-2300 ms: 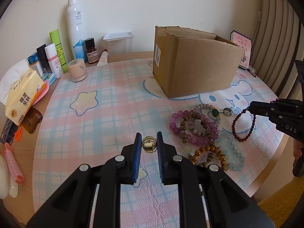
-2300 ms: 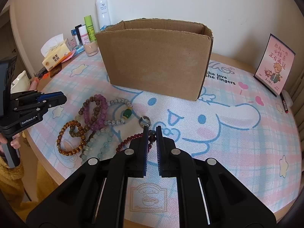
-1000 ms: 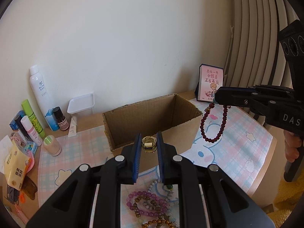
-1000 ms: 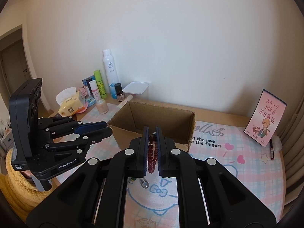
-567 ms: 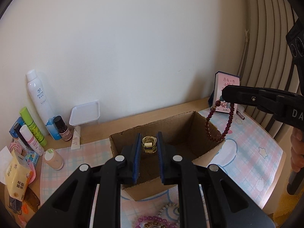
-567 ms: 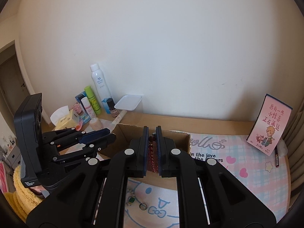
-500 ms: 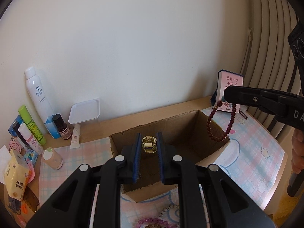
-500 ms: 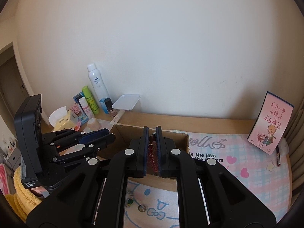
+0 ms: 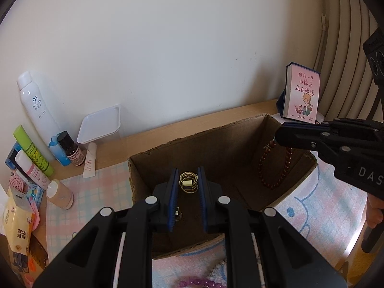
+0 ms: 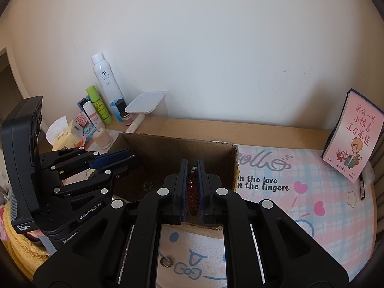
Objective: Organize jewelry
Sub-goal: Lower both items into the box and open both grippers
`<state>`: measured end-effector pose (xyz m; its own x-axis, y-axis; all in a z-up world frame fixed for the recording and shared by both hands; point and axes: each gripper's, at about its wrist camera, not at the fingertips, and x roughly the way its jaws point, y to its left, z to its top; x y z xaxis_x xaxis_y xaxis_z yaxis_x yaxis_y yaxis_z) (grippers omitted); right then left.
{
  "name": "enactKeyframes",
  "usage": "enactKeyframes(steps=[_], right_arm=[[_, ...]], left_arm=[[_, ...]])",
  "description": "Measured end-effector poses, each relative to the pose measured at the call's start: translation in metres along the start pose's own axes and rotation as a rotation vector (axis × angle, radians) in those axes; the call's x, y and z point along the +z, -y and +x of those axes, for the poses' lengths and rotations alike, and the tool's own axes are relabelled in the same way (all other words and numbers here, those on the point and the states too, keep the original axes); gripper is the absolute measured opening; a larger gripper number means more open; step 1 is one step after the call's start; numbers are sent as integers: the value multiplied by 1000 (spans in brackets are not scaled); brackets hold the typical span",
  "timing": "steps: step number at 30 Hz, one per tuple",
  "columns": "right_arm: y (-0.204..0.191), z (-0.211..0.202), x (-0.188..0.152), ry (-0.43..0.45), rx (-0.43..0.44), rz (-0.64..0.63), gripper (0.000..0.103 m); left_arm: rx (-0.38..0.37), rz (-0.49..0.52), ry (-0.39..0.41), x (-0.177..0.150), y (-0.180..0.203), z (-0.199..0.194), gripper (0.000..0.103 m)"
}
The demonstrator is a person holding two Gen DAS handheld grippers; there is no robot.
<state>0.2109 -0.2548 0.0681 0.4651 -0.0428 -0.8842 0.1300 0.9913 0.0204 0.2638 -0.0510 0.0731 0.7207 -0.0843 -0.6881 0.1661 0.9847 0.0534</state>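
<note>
Left gripper (image 9: pixel 188 182): held above the open cardboard box (image 9: pixel 225 158), jaws narrowed to a small gap and clamped on a coiled gold ring (image 9: pixel 188 183), pinched at its sides between the blue pads (image 9: pixel 172 192). Right gripper (image 10: pixel 191 180): likewise poised over the box, jaws nearly closed on a dark red bead bracelet (image 9: pixel 273 165), hung as a loop below the fingertips and inside the box's right-hand end. Two small items lay on the box floor, too dim to identify.

Outward from the grippers: box set on a pastel checked mat (image 10: pixel 288 192) printed with a cartoon face and the words "in the love in the fingers". Small ring (image 10: pixel 166 262) left on the mat just in front of the box; purple bead bracelet (image 9: pixel 199 282) at the near edge, partly hidden by the left gripper's body. Behind the box, against the wall: white tray (image 9: pixel 99 126), tall white spray bottle (image 9: pixel 39 117), green tube (image 9: pixel 32 150), small brown bottle (image 9: pixel 70 148). Yellow tissue pack (image 9: pixel 18 225) at far left. Pink card with Chinese lettering (image 10: pixel 352 136) propped upright at right, well apart from the box.
</note>
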Motion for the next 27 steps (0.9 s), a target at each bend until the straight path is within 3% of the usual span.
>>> enactKeyframes(steps=[8,27], right_arm=[[-1,7,-5,-7,-2,14,7],[-4,2,-8,-18,-28,39,9]], left_arm=[[2,-8,-39,-3,-4,10,16],[49,22,-15,3,4,-2,16]])
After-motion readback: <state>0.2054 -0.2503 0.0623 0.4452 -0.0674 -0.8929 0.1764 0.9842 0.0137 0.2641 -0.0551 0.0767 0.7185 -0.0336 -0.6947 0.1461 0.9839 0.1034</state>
